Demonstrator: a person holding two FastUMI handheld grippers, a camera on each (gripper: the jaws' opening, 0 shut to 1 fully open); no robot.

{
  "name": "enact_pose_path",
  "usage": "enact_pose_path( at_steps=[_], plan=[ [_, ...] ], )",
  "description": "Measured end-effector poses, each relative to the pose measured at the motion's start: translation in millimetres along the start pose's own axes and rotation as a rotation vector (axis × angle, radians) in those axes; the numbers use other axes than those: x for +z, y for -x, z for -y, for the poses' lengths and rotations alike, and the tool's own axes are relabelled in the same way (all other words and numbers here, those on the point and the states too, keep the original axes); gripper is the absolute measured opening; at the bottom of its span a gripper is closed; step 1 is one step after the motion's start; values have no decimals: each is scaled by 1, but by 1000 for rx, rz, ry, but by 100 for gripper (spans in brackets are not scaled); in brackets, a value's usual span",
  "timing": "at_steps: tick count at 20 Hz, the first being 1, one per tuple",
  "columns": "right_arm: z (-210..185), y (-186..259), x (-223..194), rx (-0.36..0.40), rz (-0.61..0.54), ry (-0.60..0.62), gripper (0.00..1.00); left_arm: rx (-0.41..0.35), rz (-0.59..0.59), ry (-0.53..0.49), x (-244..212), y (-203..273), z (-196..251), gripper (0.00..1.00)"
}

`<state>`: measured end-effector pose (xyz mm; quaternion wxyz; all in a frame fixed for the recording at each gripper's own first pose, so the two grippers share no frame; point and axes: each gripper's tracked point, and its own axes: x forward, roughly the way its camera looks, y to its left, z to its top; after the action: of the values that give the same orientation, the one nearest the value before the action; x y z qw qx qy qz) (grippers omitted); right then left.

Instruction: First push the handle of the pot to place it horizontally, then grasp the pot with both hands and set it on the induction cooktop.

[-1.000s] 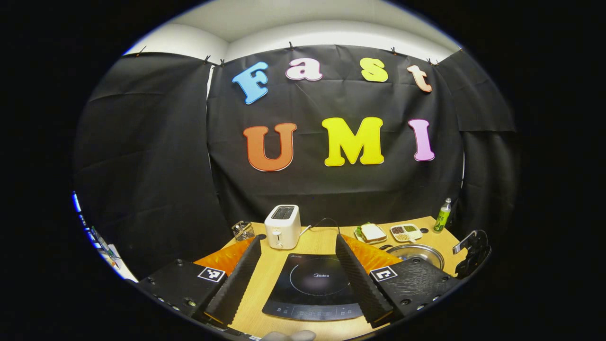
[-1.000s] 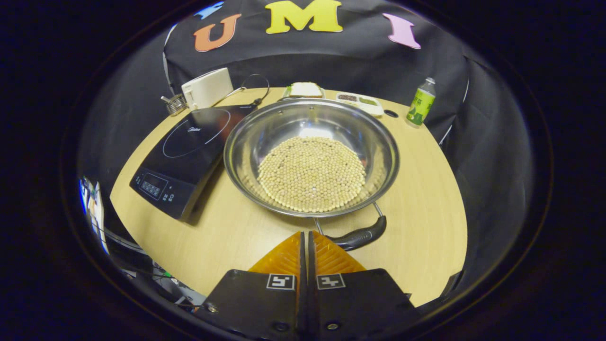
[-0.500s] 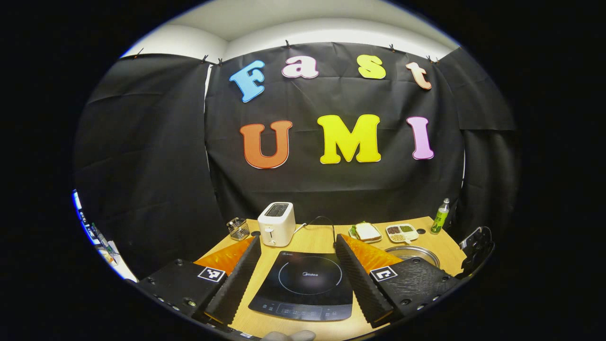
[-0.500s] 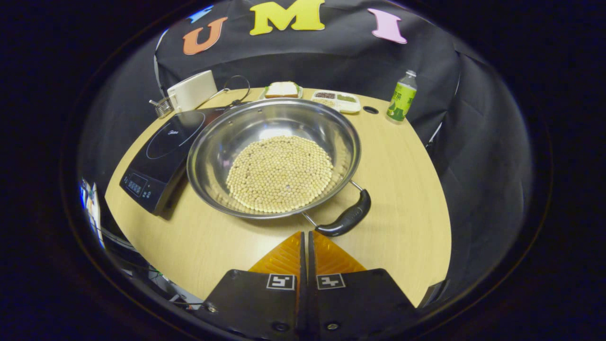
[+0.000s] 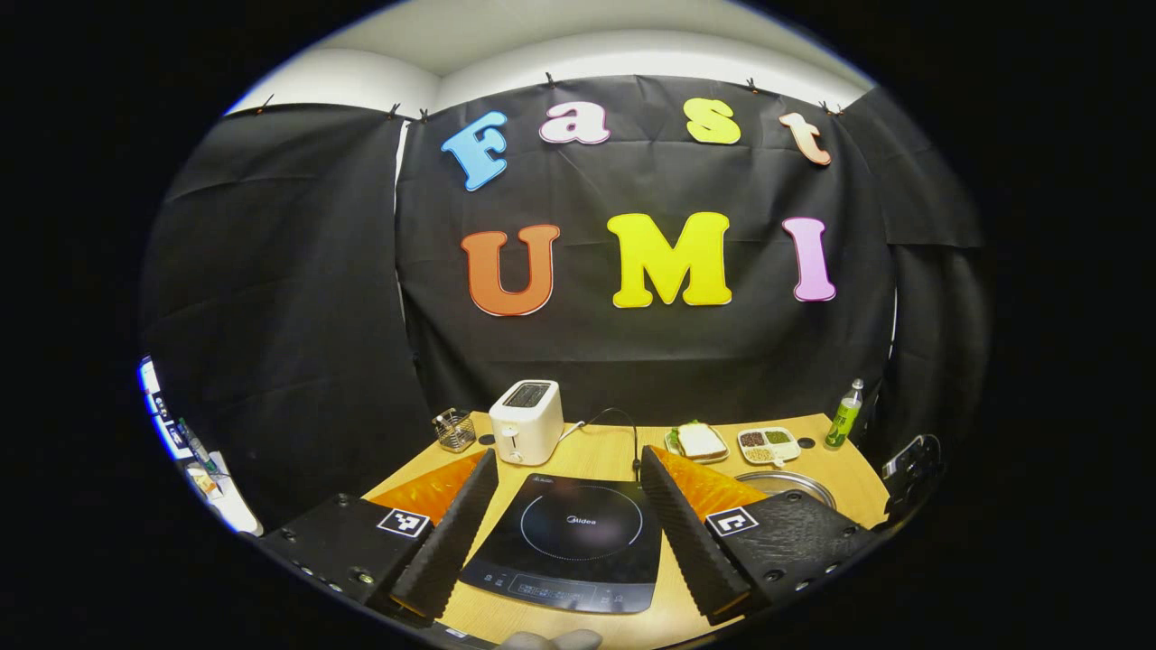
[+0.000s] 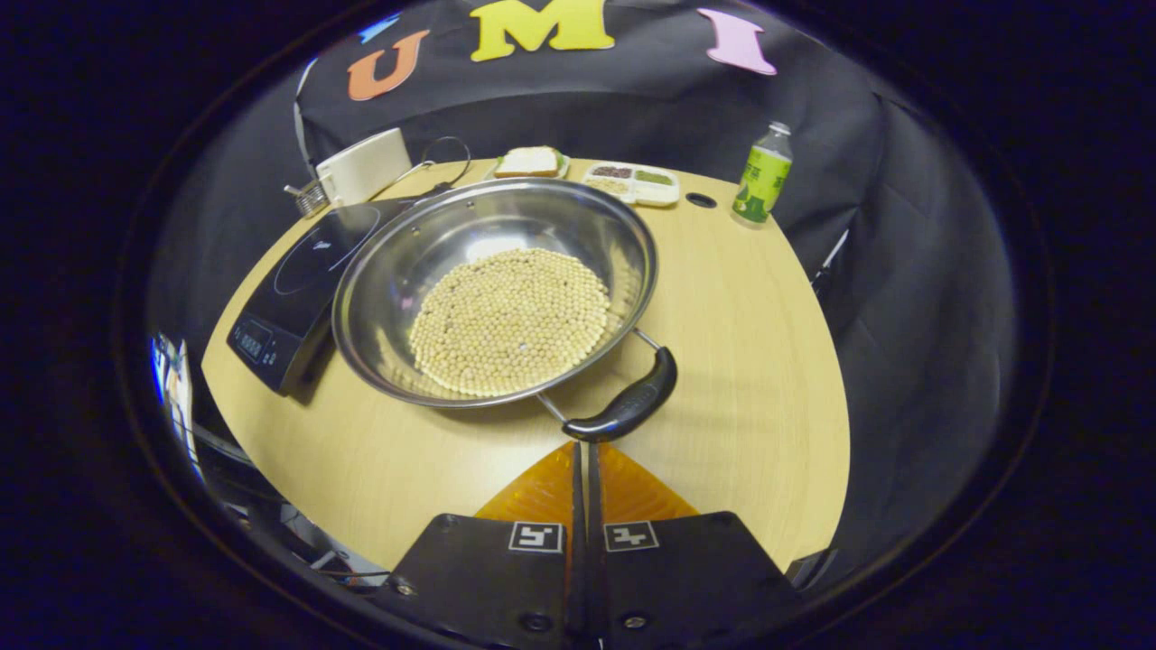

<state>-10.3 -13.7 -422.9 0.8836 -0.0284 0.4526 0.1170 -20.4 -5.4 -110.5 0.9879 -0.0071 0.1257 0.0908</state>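
The steel pot [image 6: 533,212] holds a layer of pale beans [image 6: 510,320] and sits on the wooden table, right of the black induction cooktop [image 6: 289,280]. Its black handle [image 6: 628,408] points toward the near right. My right gripper [image 6: 582,447] is shut, with its tips against the handle's near end. My left gripper [image 5: 567,454] is open above the cooktop [image 5: 573,542], which lies between its fingers in the left gripper view. A strip of the pot's rim [image 5: 784,481] shows behind the left gripper's right finger.
Along the back of the table stand a white toaster [image 6: 361,167], a wire basket [image 5: 453,430], a plate with a sandwich [image 6: 528,162], a divided snack tray [image 6: 632,181] and a green bottle [image 6: 761,173]. The right gripper's body [image 5: 912,465] shows at the far right.
The pot has turned, and its handle has swung from facing my right gripper to pointing near right, with the shut tips following it. The left gripper has drifted slightly and stays open.
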Motion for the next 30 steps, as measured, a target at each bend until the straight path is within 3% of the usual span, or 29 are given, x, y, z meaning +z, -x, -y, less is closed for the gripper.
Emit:
enact_pose_path(
  at_steps=[8,20,30],
  plan=[
    [-8,-1,16,27,22,-3,4,13,15,-6,6,2,-2,95],
    [56,-5,30,-67,38,9,0,22,4,-2,2,0,6,95],
    [86,-24,59,-92,75,64,4,53,-11,-16,-1,-2,17,95]
  ],
)
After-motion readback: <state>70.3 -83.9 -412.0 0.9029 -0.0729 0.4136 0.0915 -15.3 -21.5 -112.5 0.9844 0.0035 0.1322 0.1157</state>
